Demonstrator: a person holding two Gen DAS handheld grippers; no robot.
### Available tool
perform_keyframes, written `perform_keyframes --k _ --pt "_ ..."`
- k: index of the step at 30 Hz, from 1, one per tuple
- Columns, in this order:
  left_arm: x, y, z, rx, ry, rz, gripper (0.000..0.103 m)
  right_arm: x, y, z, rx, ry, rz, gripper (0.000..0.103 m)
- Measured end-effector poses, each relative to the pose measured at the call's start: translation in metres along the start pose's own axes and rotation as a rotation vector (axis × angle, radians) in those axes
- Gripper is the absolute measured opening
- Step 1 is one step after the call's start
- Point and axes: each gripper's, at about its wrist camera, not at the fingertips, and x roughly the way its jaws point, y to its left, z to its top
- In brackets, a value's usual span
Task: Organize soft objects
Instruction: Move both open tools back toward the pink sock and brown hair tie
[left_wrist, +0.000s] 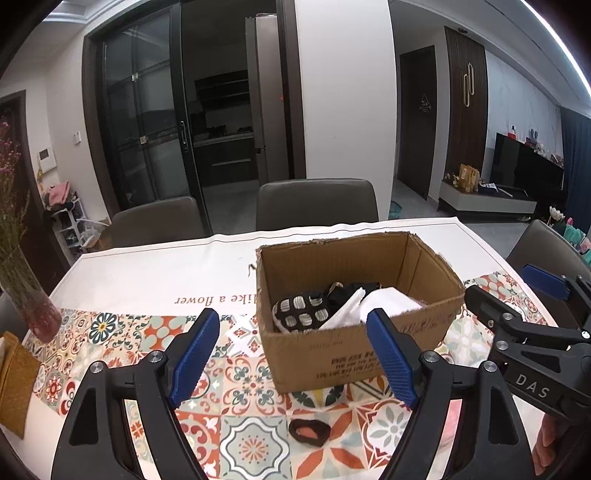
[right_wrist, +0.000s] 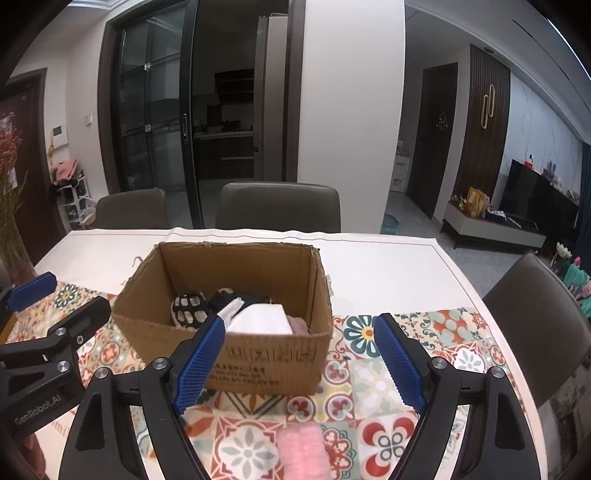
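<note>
My dining table's patterned tile cloth (left_wrist: 110, 332) fills the foreground, grey chairs (left_wrist: 317, 203) and a dark kitchen doorway behind. The open brown cardboard box (left_wrist: 325, 354) holds white, black and checked soft fabrics, its long axis running across the table. My left gripper (left_wrist: 295, 358) and right gripper (right_wrist: 301, 362) are both spread, empty.

Box contents: the cardboard box (right_wrist: 236, 354) near wall hides the lower parts of the white cloth (right_wrist: 260, 319) and the spotted black item (right_wrist: 188, 308).
Pink fluffy item (right_wrist: 303, 452): blurred, cut off by the bottom edge (right wrist view).
Box print: too blurred to read.
</note>
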Motion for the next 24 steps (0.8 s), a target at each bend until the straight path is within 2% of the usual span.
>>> perform_keyframes --k 8,15,24 --pt "-0.018 -0.002 -0.025 0.025 -0.015 0.042 0.09 -0.016 0.001 -0.022 0.013 -0.015 -0.003 0.084" --pt "-0.024 0.003 -0.05 0.002 0.003 0.042 0.091 -0.016 0.0 -0.045 0.063 0.026 0.038 0.084" --pt "-0.017 0.002 -0.084 -0.034 0.043 0.029 0.091 -0.016 0.005 -0.074 0.054 0.058 0.03 0.084"
